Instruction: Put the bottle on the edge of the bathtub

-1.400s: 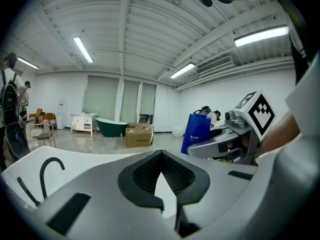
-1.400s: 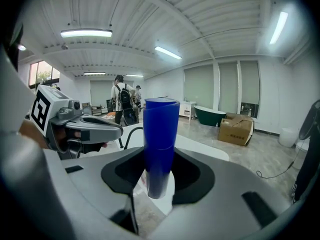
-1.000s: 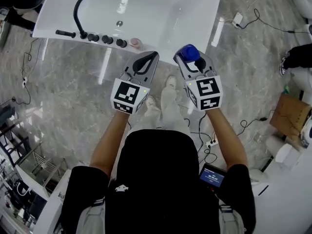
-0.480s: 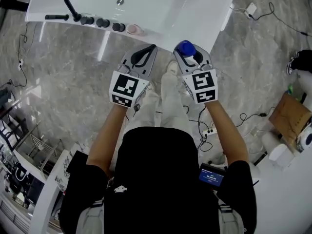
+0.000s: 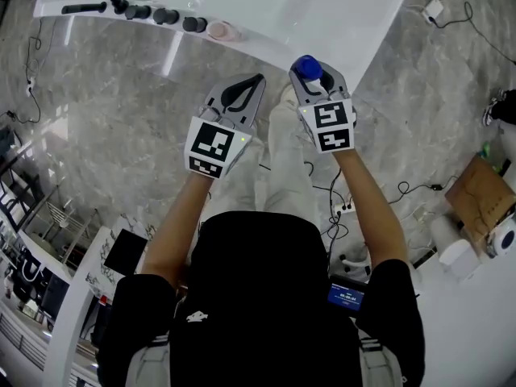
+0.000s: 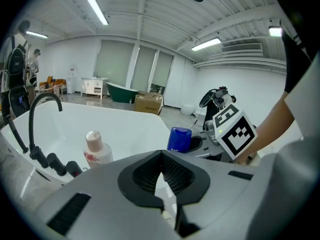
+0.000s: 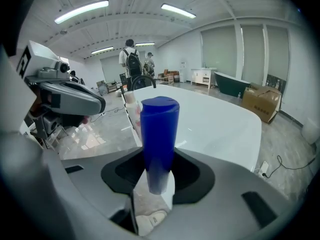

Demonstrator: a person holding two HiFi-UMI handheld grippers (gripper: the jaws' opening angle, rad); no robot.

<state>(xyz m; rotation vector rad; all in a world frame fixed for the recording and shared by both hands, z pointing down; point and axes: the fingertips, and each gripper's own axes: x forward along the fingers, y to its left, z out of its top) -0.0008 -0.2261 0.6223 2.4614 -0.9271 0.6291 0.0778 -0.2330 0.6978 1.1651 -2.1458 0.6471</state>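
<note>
The right tongs (image 7: 158, 170) grip the blue bottle (image 7: 159, 129) upright between their pads, held aloft close to the near rim of the white bathtub (image 5: 322, 14). The left tongs (image 6: 162, 173) are closed together and empty.

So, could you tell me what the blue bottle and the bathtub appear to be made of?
The blue bottle: likely plastic, matte and opaque, with soft even shading. The bathtub: glossy white, probably acrylic or enamel; sharp light reflections show on it.
</note>
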